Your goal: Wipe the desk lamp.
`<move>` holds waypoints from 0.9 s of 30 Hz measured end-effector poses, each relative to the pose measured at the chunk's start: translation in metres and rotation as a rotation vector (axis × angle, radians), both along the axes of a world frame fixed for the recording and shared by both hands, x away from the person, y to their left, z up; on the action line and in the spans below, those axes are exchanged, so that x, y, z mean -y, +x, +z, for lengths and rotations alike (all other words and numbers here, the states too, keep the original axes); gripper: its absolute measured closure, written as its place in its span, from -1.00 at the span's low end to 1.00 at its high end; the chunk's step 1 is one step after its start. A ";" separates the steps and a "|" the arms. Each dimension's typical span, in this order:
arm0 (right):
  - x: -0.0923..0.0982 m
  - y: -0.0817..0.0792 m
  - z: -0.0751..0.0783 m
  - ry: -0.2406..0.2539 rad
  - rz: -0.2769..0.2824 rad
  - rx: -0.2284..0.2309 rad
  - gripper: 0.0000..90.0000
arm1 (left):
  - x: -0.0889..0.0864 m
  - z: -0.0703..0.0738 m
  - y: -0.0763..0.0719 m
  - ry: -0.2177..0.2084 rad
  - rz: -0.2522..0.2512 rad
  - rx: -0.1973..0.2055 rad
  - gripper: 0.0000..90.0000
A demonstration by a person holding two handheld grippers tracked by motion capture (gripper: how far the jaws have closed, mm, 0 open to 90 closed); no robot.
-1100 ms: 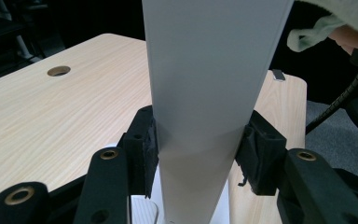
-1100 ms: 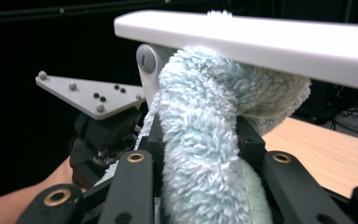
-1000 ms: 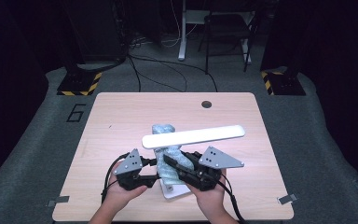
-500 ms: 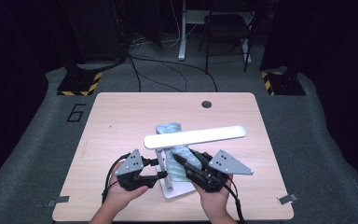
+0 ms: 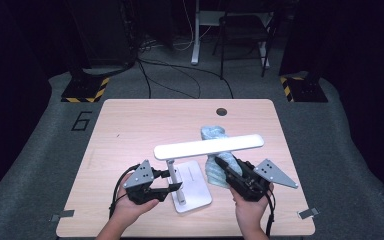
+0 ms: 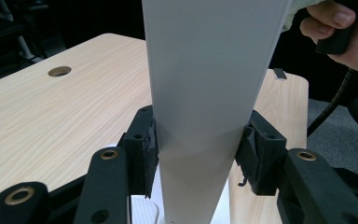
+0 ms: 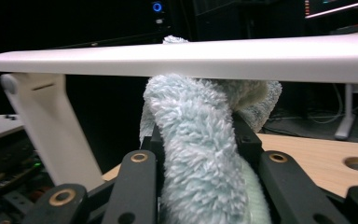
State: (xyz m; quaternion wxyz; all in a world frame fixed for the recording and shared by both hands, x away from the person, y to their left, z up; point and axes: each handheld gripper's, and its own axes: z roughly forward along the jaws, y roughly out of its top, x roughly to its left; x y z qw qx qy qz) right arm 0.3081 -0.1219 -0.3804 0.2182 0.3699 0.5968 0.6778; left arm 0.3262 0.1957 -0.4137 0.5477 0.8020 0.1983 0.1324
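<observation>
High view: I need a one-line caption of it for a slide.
Left gripper clamps the white desk lamp's upright arm while the right gripper holds a light blue cloth against the lamp head's underside.

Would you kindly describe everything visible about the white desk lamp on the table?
The white desk lamp looks like matte plastic: a flat rectangular base on the wooden table, a slanted flat stem and a long, roughly level light bar. The left gripper is clamped on the stem, jaws pressing both sides. The fluffy light-blue cloth, held by the right gripper, touches the bar's underside.
</observation>
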 end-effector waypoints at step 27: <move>0.068 0.015 -0.009 0.029 -0.199 -0.051 0.52 | 0.000 0.000 0.000 0.006 0.002 0.003 0.18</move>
